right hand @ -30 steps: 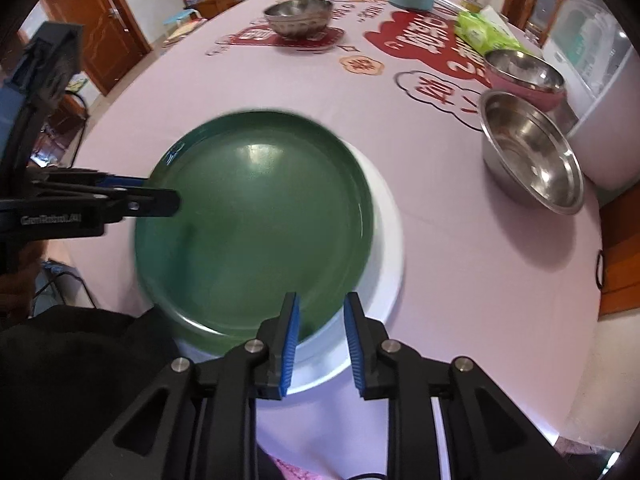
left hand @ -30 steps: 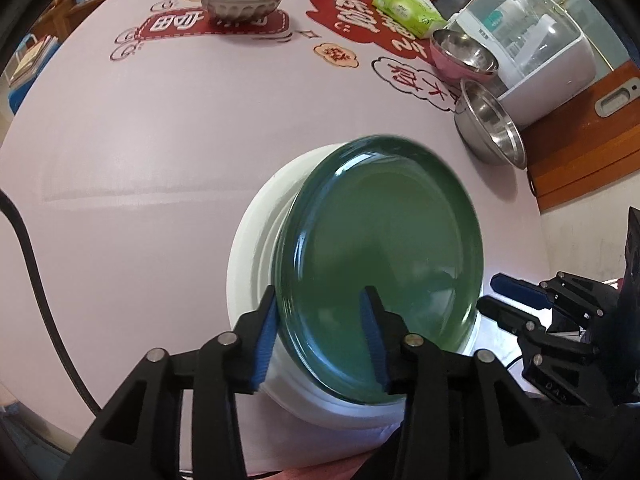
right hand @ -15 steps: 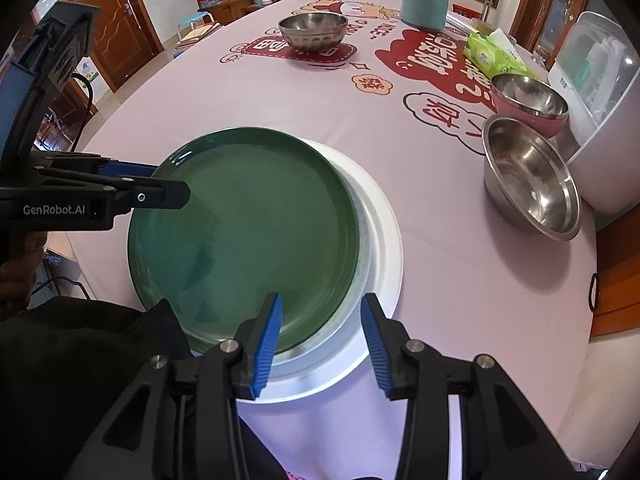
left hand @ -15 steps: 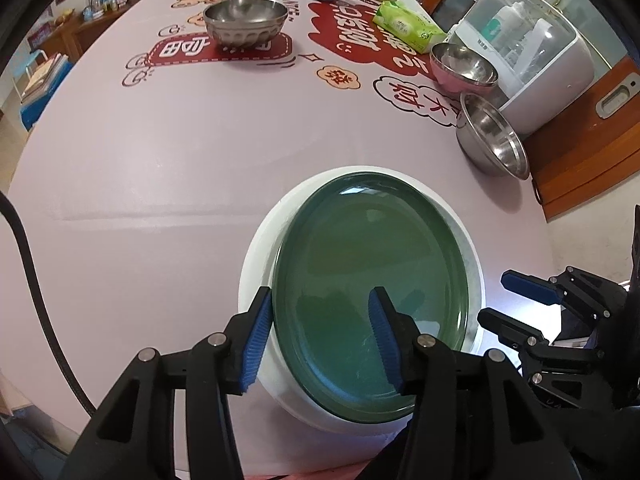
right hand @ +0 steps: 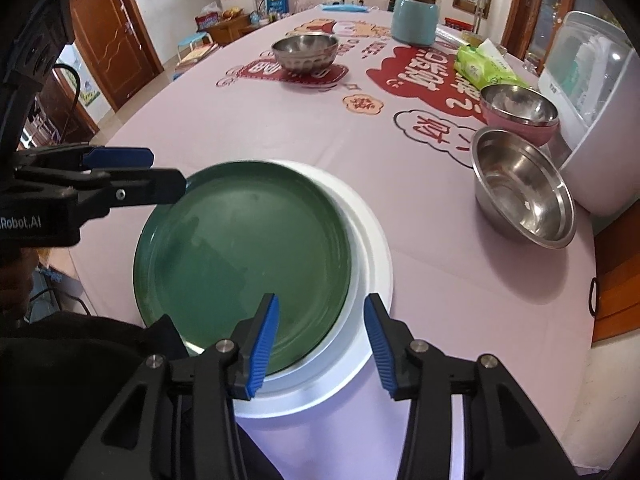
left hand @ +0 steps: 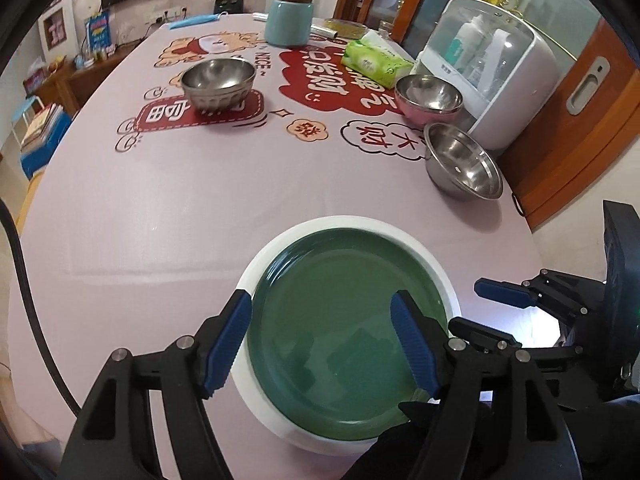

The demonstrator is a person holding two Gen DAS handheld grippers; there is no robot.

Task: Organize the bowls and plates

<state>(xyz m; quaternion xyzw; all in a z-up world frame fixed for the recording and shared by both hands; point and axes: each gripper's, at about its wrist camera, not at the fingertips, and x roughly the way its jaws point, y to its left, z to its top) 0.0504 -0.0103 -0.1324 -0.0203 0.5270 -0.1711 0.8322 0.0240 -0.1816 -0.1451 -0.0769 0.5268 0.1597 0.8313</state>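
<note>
A dark green plate [left hand: 344,320] [right hand: 244,252] lies on a larger white plate [left hand: 400,238] [right hand: 372,248] near the table's front edge, set off toward the left on it. My left gripper [left hand: 320,344] is open and empty above the green plate's near side; it also shows in the right wrist view [right hand: 152,172]. My right gripper [right hand: 320,340] is open and empty over the plates' near rim. Three steel bowls stand farther back: one at mid table [left hand: 218,84] [right hand: 306,53], a pink-sided one [left hand: 428,98] [right hand: 518,114], and a wide one [left hand: 464,162] [right hand: 522,186].
A teal canister [left hand: 289,22], a green tissue pack [left hand: 374,62] and a white sterilizer cabinet [left hand: 492,68] stand at the table's far right. A black cable [left hand: 24,292] hangs at the left edge. Wooden furniture [left hand: 580,132] lies right of the table.
Both grippers let go of the green plate, opened wider and drew back and up. The plate now rests on the white plate.
</note>
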